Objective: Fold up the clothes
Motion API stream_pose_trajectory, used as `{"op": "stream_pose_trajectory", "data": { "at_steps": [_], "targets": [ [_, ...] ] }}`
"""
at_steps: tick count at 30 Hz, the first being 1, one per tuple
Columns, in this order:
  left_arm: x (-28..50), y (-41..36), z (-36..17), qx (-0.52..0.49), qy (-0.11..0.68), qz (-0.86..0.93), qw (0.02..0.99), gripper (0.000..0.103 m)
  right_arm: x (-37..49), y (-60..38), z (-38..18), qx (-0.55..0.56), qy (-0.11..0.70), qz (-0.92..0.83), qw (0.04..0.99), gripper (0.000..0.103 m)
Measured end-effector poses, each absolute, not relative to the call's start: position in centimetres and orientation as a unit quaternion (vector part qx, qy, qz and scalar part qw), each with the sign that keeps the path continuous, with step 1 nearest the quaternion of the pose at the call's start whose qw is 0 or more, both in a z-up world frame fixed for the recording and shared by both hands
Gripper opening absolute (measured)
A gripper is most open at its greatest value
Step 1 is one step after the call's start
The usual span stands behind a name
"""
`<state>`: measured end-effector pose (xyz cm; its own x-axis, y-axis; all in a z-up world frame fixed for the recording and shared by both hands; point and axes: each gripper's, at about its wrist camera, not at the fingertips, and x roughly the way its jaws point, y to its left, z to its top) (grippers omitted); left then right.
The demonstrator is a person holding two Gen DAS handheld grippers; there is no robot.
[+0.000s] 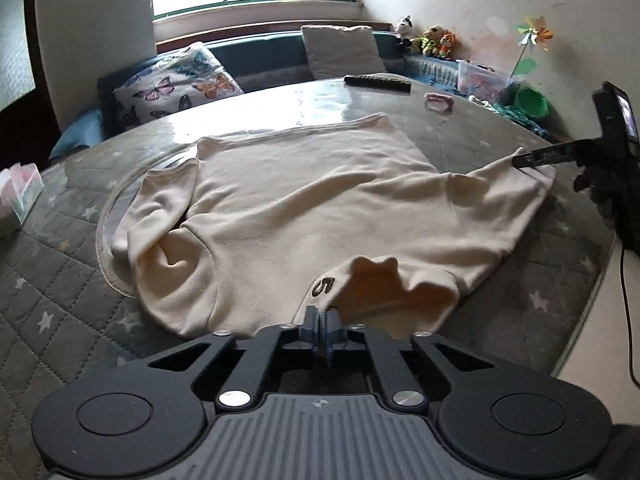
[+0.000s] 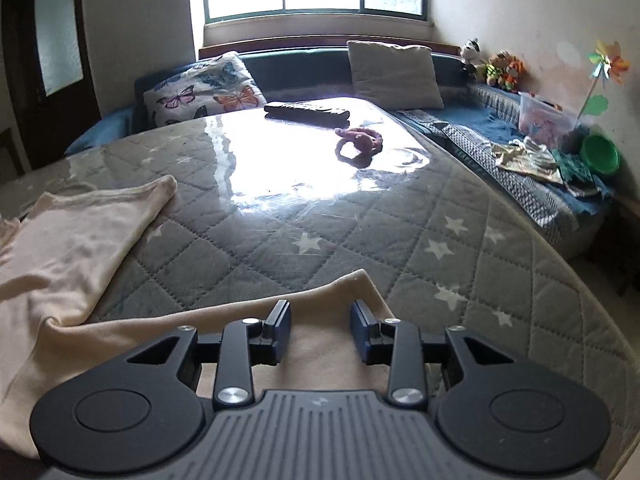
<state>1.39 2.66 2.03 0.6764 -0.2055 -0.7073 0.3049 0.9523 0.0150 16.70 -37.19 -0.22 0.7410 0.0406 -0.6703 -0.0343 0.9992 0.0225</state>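
A cream sweatshirt [image 1: 296,204] lies spread flat on the quilted grey table [image 1: 72,264], hem towards the window, collar near me. My left gripper [image 1: 322,314] is shut on the collar edge beside a black "5" label [image 1: 323,286]. In the left wrist view my right gripper [image 1: 520,160] reaches in from the right over the right sleeve's end. In the right wrist view my right gripper [image 2: 320,312] is open, its fingers apart just above the sleeve cuff [image 2: 336,304]. The sweatshirt body [image 2: 68,232] lies to its left.
A black remote [image 2: 306,114] and a pink ring toy [image 2: 360,144] lie at the table's far side. A tissue box [image 1: 18,196] stands at the left edge. A bench with cushions [image 2: 394,74], plush toys [image 2: 500,66] and a green bowl [image 2: 600,156] runs behind and right.
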Motion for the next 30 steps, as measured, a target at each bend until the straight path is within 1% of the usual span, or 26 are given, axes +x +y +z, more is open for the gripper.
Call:
{"op": "stream_pose_trajectory", "data": {
  "at_steps": [6,9,11,14,20,22,23,24,26,28,29,30],
  "targets": [
    [0.0,2.8,1.4,0.090,0.385,-0.142,0.908,0.002,14.6,-35.3,2.0,-0.020,0.348,0.060,0.935,0.034],
    [-0.1,2.9,1.4,0.088,0.384,-0.147,0.907,0.003,12.9,-32.4,3.9,-0.043,0.332,0.131,0.933,0.038],
    [-0.2,3.1,1.7,0.084,0.381,-0.149,0.909,0.003,11.9,-29.8,4.5,-0.062,0.329,0.186,0.924,0.039],
    [-0.1,3.5,2.1,0.079,0.378,-0.146,0.911,0.007,10.5,-25.4,4.6,-0.102,0.320,0.268,0.903,0.039],
    [-0.3,4.4,3.4,0.074,0.359,-0.137,0.920,0.008,10.1,-18.8,3.6,-0.151,0.317,0.355,0.866,0.039],
    [-0.4,4.4,3.6,0.076,0.355,-0.141,0.921,0.011,9.9,-17.9,3.9,-0.144,0.325,0.379,0.854,0.039],
    [-0.4,4.2,3.6,0.078,0.353,-0.144,0.921,0.015,9.5,-17.6,4.0,-0.140,0.329,0.394,0.847,0.040],
    [-0.3,4.0,3.5,0.081,0.352,-0.147,0.921,0.026,9.1,-17.3,4.1,-0.136,0.332,0.409,0.839,0.041],
    [0.0,3.4,3.1,0.092,0.351,-0.151,0.919,0.039,7.9,-16.6,3.7,-0.149,0.341,0.422,0.827,0.041],
    [0.2,2.8,2.6,0.105,0.350,-0.155,0.918,0.039,6.9,-16.0,2.9,-0.165,0.346,0.416,0.825,0.041],
    [0.3,2.5,2.3,0.111,0.351,-0.157,0.916,0.039,6.5,-15.9,2.4,-0.176,0.347,0.404,0.828,0.039],
    [0.5,2.4,2.0,0.114,0.352,-0.159,0.915,0.036,6.3,-15.8,1.9,-0.184,0.349,0.392,0.831,0.038]
  ]
}}
